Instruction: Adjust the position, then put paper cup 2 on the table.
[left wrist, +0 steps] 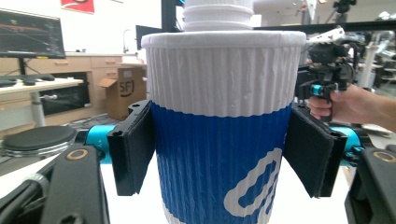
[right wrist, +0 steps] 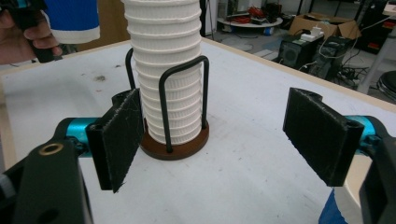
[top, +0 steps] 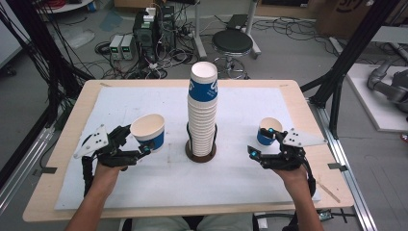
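Observation:
A tall stack of white ribbed paper cups [top: 202,113], the top one with a blue band, stands in a black wire holder on a round brown base [top: 200,153] at the table's middle. My left gripper [top: 138,140] is shut on a blue-and-white cup [top: 148,131] left of the stack and holds it above the mat. In the left gripper view both pads press the sides of this cup [left wrist: 224,140]. My right gripper [top: 262,142] is open right of the stack, facing the stack [right wrist: 166,70], with nothing between its jaws. Another blue-and-white cup [top: 268,130] stands just beside it.
A white mat [top: 240,178] covers most of the wooden table [top: 57,163]. Black frame posts rise at both sides. Beyond the far edge are a stool [top: 232,42], electronics and cables on the floor.

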Action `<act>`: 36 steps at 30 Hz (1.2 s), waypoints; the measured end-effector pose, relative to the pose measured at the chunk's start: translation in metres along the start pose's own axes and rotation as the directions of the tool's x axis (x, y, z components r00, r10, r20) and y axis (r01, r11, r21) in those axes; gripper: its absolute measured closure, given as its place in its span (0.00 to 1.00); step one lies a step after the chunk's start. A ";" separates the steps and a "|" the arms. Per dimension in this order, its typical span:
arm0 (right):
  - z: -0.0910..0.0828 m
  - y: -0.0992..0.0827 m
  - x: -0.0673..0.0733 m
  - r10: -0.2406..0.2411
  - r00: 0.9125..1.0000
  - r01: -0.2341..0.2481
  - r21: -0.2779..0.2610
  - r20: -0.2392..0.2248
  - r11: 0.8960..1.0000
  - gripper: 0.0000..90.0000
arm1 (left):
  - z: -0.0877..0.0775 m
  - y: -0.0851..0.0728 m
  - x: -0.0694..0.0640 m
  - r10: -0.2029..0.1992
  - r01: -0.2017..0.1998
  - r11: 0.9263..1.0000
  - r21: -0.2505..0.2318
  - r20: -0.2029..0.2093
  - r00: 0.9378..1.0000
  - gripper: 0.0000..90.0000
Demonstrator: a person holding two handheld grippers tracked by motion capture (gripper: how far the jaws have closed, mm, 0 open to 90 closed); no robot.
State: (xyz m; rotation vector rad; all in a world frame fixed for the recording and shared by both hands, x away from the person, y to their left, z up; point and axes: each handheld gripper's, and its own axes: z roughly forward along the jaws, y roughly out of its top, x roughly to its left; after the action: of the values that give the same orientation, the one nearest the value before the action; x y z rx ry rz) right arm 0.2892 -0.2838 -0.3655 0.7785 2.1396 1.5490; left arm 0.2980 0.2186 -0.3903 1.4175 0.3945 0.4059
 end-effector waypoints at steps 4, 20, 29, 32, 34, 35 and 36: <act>0.001 -0.001 0.000 0.007 1.000 -0.007 0.006 0.002 1.000 0.24 | -0.003 -0.001 -0.002 0.007 -0.007 1.000 -0.018 -0.014 1.000 0.33; -0.001 -0.004 0.002 0.006 1.000 -0.006 0.014 0.010 1.000 0.24 | -0.004 -0.002 0.004 0.022 -0.023 0.999 -0.036 -0.032 0.999 0.33; 0.001 -0.007 0.002 0.011 1.000 -0.010 0.031 -0.007 0.999 0.24 | -0.009 -0.007 0.021 0.020 -0.025 0.999 -0.042 -0.098 0.995 0.32; 0.001 -0.008 0.003 0.010 1.000 -0.010 0.033 -0.008 0.999 0.24 | -0.012 -0.011 0.029 0.010 -0.016 0.999 -0.040 -0.134 0.991 0.32; 0.001 -0.009 0.003 0.014 1.000 -0.014 0.036 -0.009 0.999 0.24 | -0.013 -0.013 0.033 0.004 -0.009 1.000 -0.029 -0.152 0.988 0.32; 0.001 -0.009 0.003 0.011 1.000 -0.011 0.036 -0.008 0.999 0.24 | -0.013 -0.014 0.035 0.003 -0.007 1.000 -0.025 -0.164 0.986 0.32; 0.001 -0.009 0.003 0.009 1.000 -0.008 0.037 -0.011 0.999 0.24 | -0.013 -0.015 0.038 0.002 -0.006 1.000 -0.018 -0.176 0.984 0.32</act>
State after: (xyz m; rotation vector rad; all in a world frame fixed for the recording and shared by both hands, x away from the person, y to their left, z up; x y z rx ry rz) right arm 0.2855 -0.2830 -0.3740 0.7941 2.1815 1.5256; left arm 0.3247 0.2468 -0.4078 1.3692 0.5297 0.5387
